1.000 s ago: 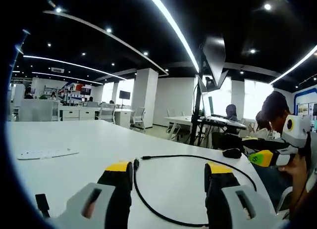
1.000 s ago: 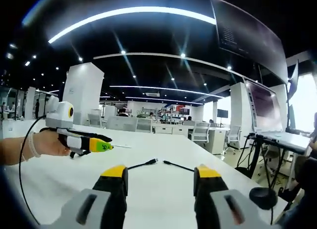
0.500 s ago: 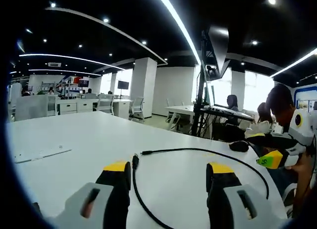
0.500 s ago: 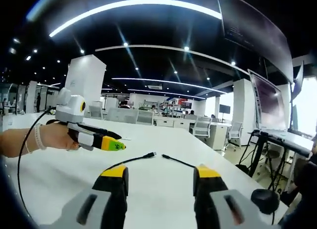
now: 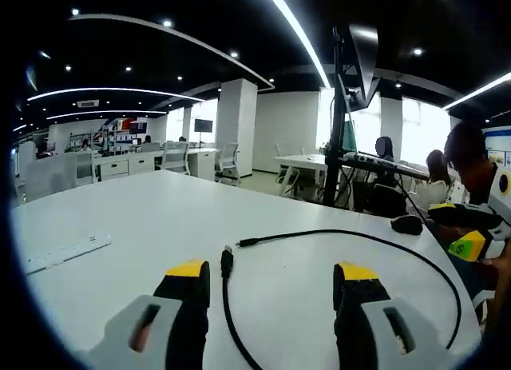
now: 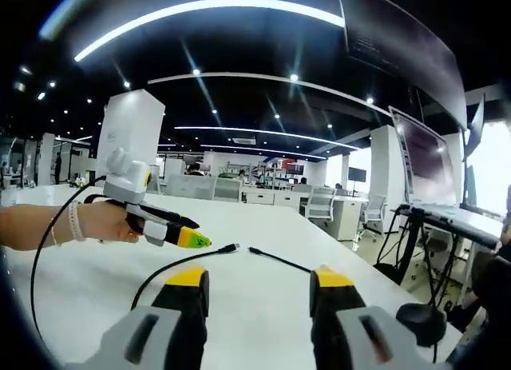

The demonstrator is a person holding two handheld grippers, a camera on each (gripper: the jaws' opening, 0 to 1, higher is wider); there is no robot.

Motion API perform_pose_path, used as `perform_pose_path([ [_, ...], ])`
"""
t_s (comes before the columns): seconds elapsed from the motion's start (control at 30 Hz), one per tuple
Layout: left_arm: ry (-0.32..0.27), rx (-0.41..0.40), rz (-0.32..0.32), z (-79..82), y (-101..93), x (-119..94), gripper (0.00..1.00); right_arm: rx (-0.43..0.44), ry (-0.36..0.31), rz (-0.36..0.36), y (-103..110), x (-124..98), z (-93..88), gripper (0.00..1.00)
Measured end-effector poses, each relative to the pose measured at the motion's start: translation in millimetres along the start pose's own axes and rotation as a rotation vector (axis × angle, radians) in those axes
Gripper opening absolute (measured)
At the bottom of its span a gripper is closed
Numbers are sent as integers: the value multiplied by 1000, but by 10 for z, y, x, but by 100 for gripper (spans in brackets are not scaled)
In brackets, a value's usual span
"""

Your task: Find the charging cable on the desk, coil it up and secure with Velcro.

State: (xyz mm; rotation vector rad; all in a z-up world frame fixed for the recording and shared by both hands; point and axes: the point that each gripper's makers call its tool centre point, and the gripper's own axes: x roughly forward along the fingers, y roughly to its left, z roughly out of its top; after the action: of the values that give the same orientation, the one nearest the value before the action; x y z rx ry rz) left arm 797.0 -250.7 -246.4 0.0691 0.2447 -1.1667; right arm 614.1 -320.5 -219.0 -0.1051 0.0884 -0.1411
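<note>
While both grippers gape empty, the charging cable [image 5: 351,238] curves just beyond the left gripper [image 5: 271,278].

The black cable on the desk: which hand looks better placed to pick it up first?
Probably the left tool: the black cable ends right beside its open jaws, lying between them. The right tool sits farther away.

Black cable [image 5: 351,236] on white desk [image 5: 144,218]; yellow-tipped grey left tool [image 5: 271,276].
</note>
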Motion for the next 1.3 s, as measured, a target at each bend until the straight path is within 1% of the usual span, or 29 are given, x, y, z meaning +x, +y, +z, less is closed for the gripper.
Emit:
perform_pose_path([
  [0.03,4,-19,-7,-25,-13,28,63,1,0,0,-7,6,-3,50],
  [0.17,8,-34,-9,-66,1,111,63,5,-1,-7,-33,27,-19,50],
  [0.27,-2,-28,2,-86,66,186,60,8,-15,-2,-24,42,-33,50],
  [0.37,-14,-39,20,-87,126,226,60,14,-11,2,-34,52,-65,50],
  [0.6,-6,-44,48,-179,238,366,60,22,-7,-15,-110,62,-109,49],
  [0.63,-4,-30,49,-190,237,388,60,27,-12,-12,-106,79,-113,49],
  [0.77,3,-22,51,-224,252,459,60,35,-29,18,-20,150,-118,49],
  [0.87,3,-33,61,-231,292,494,60,39,-47,29,15,171,-102,49],
  [0.97,-6,-53,78,-238,339,525,59,35,-116,21,23,183,-29,48],
  [1.03,-30,-43,99,-214,390,555,59,49,-118,29,25,208,-53,48],
  [1.07,-31,-41,100,-214,392,562,57,51,-115,30,27,210,-61,48],
  [1.17,-48,-62,110,-222,441,594,55,64,-104,22,-5,235,-126,48],
  [1.23,-50,-79,113,-241,457,609,55,72,-119,13,-32,244,-132,48],
  [1.27,-40,-74,118,-247,469,618,55,70,-150,6,-41,246,-99,47],
  [1.3,-43,-74,118,-243,475,616,55,71,-163,1,-53,252,-95,47],
])
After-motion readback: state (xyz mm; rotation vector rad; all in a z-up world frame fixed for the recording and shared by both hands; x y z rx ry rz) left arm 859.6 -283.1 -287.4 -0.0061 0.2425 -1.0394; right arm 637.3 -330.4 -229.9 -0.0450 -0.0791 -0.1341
